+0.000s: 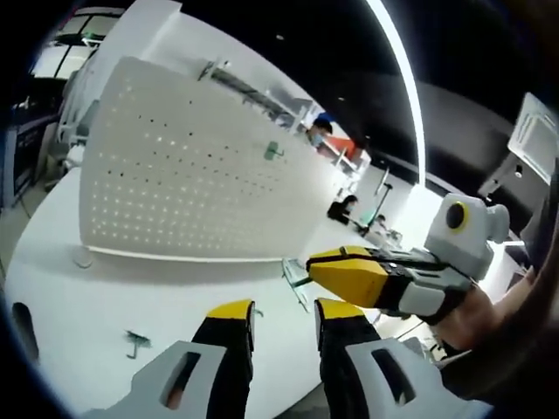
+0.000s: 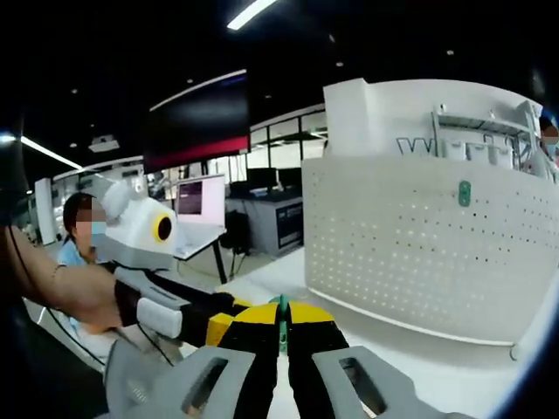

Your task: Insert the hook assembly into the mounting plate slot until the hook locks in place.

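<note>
Yellow-tipped jaws of my right gripper (image 2: 281, 330) are pinched nearly together on a thin green hook (image 2: 281, 325), which stands upright in the narrow gap. At 9 o'clock of it in the right gripper view, my left gripper (image 2: 229, 321) pokes in from the side, a bare hand (image 2: 65, 292) behind it.

Left gripper (image 1: 284, 321): jaws parted, nothing between them. In its view the right gripper (image 1: 312, 268) crosses in from 3 o'clock, its tip just above my right jaw, a sliver of the green hook (image 1: 295, 284) at its nose.

White perforated mounting plate (image 1: 192, 166) stands upright on the white table (image 1: 79, 305) at 11 o'clock; one green hook already on plate (image 1: 273, 151), toward its upper right. Same plate at 2 o'clock in the right gripper view (image 2: 419, 249).

Another loose hook (image 1: 135, 342) lies on the table at 9 o'clock of my left jaws.
</note>
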Demonstrator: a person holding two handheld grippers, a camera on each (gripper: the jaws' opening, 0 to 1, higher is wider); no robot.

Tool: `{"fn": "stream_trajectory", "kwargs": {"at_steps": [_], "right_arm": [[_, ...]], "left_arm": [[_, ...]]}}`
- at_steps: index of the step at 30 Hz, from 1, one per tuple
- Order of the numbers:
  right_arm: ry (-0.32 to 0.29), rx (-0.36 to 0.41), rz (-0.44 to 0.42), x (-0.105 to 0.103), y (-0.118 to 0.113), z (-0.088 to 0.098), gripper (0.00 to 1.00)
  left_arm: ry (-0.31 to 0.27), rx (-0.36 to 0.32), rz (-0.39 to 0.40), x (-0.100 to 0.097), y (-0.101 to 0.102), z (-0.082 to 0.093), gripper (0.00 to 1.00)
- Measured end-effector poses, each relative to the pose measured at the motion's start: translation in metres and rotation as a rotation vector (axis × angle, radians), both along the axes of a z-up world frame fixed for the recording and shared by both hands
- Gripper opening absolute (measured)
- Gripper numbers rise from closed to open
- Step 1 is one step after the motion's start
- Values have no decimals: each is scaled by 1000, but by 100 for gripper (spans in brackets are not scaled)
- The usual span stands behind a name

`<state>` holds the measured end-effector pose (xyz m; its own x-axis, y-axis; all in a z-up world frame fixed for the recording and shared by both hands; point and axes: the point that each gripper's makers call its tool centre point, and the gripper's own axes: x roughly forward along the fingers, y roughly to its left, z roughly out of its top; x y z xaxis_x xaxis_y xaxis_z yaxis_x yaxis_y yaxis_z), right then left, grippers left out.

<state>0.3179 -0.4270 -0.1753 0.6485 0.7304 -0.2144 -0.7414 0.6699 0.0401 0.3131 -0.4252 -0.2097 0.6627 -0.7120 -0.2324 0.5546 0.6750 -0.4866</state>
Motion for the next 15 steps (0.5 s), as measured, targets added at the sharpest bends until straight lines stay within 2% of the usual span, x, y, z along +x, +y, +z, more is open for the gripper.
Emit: {"fn": "stream_trajectory", "kwargs": {"at_steps": [6,11,13,15], "right_arm": [[-6,-2,11,-2,3,1,0],[-8,-5,16,-5,6,-1,0],[-4,-8,20,-5,7,-3,0],[-5,-10,20,-6,6,-3,0]], "left_arm": [[23,-64,17,0,2,4,19],[53,-112,-11,-4,-2,5,11],[57,-126,-31,-6,-5,6,5],[42,-111,-27,-6,-5,6,4]]}}
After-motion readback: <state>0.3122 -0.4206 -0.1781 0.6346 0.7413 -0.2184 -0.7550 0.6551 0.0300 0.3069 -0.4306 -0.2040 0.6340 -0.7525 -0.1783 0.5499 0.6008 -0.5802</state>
